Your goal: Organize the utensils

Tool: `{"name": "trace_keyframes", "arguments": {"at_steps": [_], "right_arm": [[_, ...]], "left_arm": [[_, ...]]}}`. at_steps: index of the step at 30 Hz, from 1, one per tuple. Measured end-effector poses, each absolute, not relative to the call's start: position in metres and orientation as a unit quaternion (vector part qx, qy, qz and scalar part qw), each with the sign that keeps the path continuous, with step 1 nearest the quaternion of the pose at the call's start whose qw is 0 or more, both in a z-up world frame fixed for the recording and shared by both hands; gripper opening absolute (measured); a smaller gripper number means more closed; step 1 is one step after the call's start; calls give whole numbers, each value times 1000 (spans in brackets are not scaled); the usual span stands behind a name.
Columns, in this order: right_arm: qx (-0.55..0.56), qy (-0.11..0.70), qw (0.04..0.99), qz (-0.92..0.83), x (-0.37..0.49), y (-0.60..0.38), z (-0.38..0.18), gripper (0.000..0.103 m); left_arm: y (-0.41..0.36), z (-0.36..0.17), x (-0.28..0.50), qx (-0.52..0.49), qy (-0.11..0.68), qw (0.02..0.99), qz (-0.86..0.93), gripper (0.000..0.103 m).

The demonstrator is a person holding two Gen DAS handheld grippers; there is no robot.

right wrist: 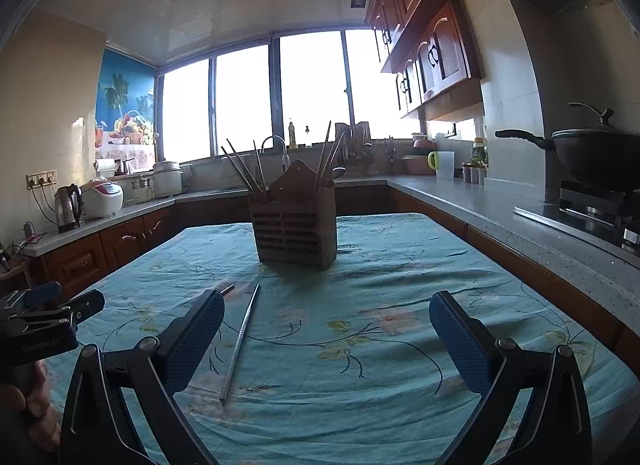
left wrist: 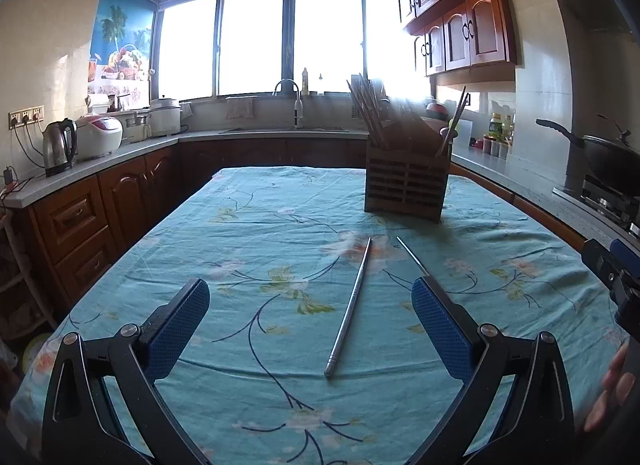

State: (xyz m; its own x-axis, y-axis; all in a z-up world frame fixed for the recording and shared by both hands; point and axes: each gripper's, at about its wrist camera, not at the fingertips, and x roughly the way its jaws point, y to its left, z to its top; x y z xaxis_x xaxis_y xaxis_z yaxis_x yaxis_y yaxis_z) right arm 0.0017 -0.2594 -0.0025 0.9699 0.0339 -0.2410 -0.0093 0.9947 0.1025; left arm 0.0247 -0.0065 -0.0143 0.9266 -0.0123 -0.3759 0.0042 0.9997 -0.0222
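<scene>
Chopsticks of metal, two of them, lie on the counter (left wrist: pixel 160 249), which is covered with a turquoise cloth with flowers. In the left wrist view the first metal chopstick (left wrist: pixel 349 307) lies between the blue fingers (left wrist: pixel 180 325) of the left gripper (left wrist: pixel 310 301), not touching them. The fingers are spread wide and hold nothing. The second metal chopstick (left wrist: pixel 414 258) lies just beside the first, and its near end is hidden behind the right-side finger.

In the right wrist view the right gripper (right wrist: pixel 326 315) also has its fingers (right wrist: pixel 456 337) wide apart and empty, above bare cloth. One chopstick is there beside its left-side finger; of the other only a short end shows behind that finger.

Farther on the cloth stands a wooden utensil holder (left wrist: pixel 406 181) with slats, upright. Several chopsticks stand tilted in its compartments on both sides; how many, I cannot tell.

Behind, along the kitchen worktop, stand a steel kettle (left wrist: pixel 60 147) and a rice cooker (left wrist: pixel 100 136) at the left, a faucet (left wrist: pixel 294 103) under the bright window (left wrist: pixel 260 41), and a black wok (right wrist: pixel 592 153) on the stove at the right.
</scene>
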Motion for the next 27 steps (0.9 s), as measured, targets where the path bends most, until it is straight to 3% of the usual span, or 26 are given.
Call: {"name": "trace_keyframes", "arguments": {"at_steps": [27], "right_arm": [[53, 132, 990, 17, 1, -254, -9, 103]], "left_arm": [[-6, -16, 20, -11, 183, 983, -2, 103]]}}
